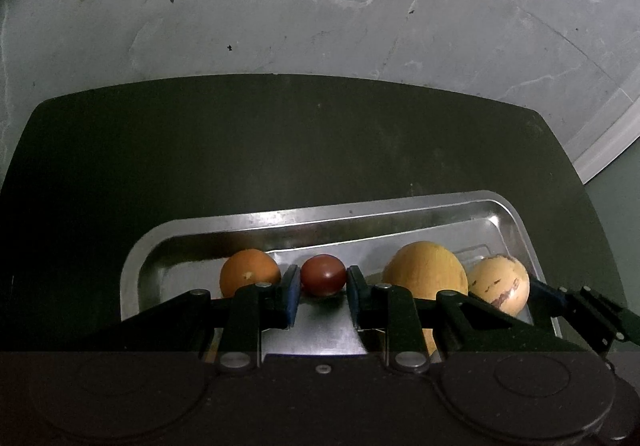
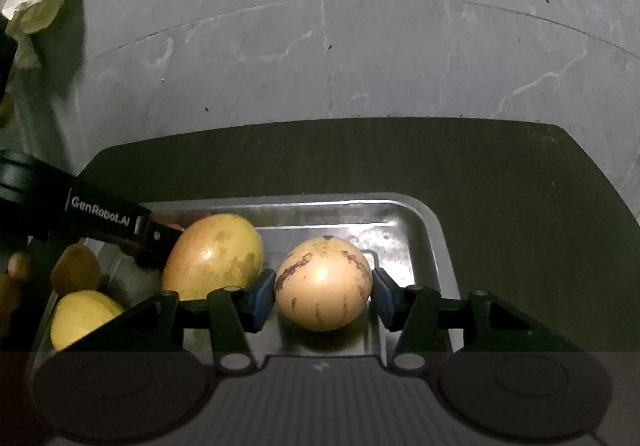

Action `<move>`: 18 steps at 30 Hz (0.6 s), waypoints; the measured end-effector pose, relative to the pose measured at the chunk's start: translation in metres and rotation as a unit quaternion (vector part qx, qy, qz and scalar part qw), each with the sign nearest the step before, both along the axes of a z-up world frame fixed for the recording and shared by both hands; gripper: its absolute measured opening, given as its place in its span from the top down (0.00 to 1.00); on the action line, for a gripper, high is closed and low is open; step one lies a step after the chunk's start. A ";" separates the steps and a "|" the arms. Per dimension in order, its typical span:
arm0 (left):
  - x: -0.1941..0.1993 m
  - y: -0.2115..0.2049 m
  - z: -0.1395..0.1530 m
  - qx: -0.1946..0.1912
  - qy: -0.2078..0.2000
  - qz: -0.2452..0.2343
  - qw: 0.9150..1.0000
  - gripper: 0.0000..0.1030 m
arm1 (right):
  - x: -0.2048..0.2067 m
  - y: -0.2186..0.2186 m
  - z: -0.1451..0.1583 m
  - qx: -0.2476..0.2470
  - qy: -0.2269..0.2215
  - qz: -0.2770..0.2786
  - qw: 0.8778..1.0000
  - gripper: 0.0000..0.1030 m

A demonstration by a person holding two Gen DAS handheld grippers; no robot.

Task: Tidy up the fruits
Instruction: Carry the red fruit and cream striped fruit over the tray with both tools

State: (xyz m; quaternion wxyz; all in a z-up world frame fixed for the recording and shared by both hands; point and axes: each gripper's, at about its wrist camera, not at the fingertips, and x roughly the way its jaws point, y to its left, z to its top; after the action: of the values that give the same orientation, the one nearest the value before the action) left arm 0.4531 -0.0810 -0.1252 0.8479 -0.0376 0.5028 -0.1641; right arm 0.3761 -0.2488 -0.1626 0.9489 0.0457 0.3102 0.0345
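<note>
Beside steel tray (image 2: 436,230), left gripper (image 2: 152,246) reads "GenRobot.AI".

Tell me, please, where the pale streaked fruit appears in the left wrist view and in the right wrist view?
Left wrist view: the pale streaked fruit sits low on the right, at the tray's right end, beside the big yellow fruit.
Right wrist view: the same fruit is at lower centre, between the right gripper fingers.
Shared landmark: the metal tray, with the big yellow fruit just left of the streaked one.
</note>
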 end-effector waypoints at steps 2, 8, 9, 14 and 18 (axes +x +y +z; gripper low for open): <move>0.000 0.000 0.000 0.000 0.000 0.000 1.000 0.75 | -0.002 0.002 0.000 0.001 0.002 0.001 1.000 0.45; 0.000 0.000 0.000 0.000 0.000 0.001 1.000 0.75 | -0.005 0.005 0.001 0.001 0.004 0.007 1.000 0.45; 0.000 0.000 0.000 0.000 0.000 0.002 1.000 0.75 | -0.005 0.005 0.001 0.001 0.004 0.008 1.000 0.45; 0.000 0.000 0.000 0.000 0.000 0.003 1.000 0.74 | -0.005 0.006 0.001 0.000 0.005 0.009 1.000 0.45; 0.000 0.000 0.000 0.000 0.000 0.004 1.000 0.74 | -0.005 0.006 0.001 0.000 0.005 0.010 1.000 0.45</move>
State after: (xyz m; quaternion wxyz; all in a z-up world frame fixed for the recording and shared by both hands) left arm 0.4532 -0.0813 -0.1255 0.8484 -0.0396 0.5026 -0.1613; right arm 0.3714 -0.2432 -0.1615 0.9470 0.0432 0.3152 0.0438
